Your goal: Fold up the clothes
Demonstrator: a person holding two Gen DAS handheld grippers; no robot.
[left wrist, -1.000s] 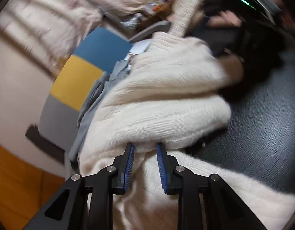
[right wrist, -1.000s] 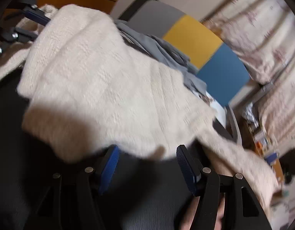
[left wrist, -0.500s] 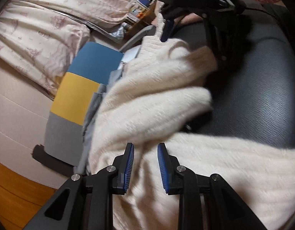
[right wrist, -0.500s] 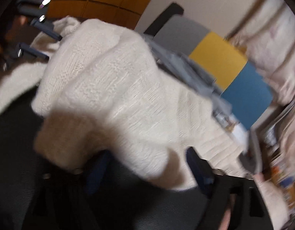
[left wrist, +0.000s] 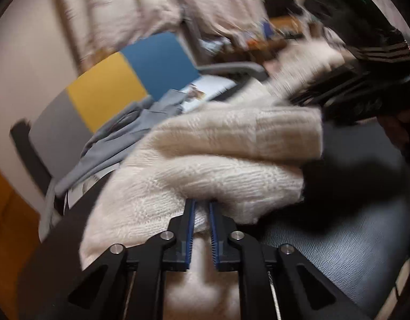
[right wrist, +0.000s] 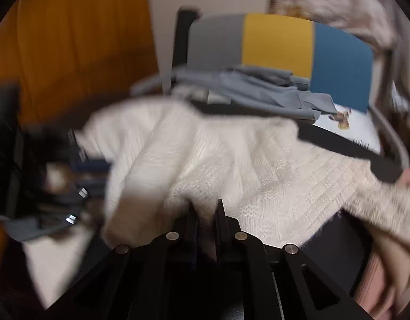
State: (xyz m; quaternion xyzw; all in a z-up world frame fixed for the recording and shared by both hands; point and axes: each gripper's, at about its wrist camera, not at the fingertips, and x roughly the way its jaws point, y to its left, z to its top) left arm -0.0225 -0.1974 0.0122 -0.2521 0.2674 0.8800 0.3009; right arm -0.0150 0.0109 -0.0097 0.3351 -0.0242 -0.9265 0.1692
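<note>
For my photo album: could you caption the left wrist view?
Left gripper pinching a fold of the cream knit sweater over a dark table, grey clothes behind.

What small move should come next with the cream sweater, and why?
Probably lift both ends together. The left gripper is shut on the cream sweater, the right gripper is closing on another bunched edge, and the rest lies crumpled on the dark surface.

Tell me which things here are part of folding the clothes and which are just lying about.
Part of the job:
- cream knit sweater
- left tool, shut on the sweater
- right tool, closing on the sweater
- grey garment, probably waiting

Lying about:
- grey, yellow and blue chair
- printed sheet
- pale curtain
</note>
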